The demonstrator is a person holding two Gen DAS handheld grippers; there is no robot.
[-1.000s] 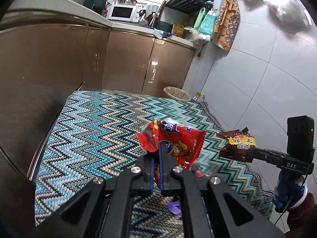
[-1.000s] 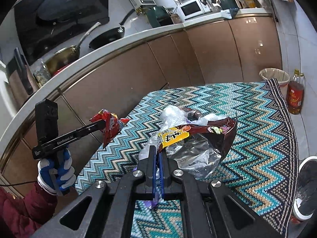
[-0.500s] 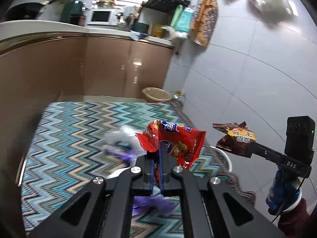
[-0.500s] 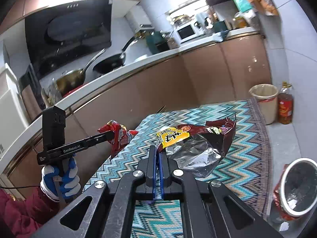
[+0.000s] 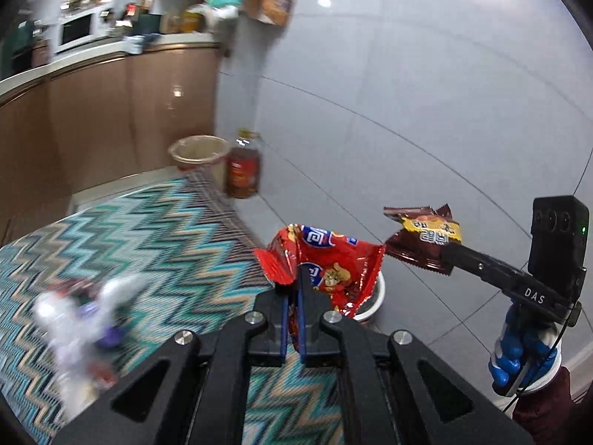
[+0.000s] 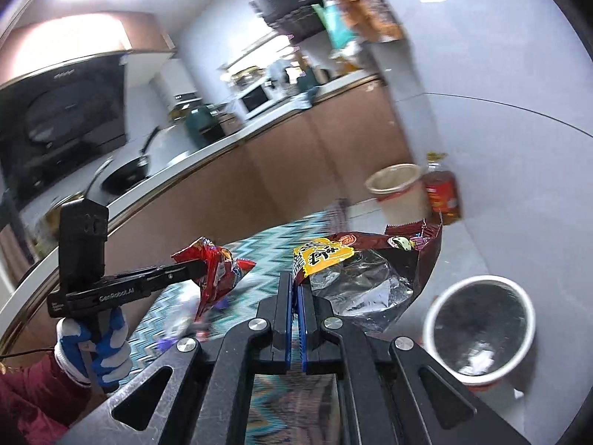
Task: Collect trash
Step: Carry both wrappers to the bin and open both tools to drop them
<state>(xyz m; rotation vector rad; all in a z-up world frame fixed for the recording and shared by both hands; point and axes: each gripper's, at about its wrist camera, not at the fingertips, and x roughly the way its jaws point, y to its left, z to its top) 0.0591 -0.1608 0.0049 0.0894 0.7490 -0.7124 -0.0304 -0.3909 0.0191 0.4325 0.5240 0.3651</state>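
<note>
Trash being carried above zigzag rug [image 5: 155,230]: brown snack bag [image 6: 374,270] hanging pinched in closed right gripper [image 6: 295,289], near white bin [image 6: 481,319]; red wrapper [image 5: 330,263] hanging clamped in closed left gripper [image 5: 292,289].

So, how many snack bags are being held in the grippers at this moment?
2. The red snack bag is pinched in the left gripper; the brown snack bag is pinched in the right gripper. More trash lies blurred on the rug.
</note>
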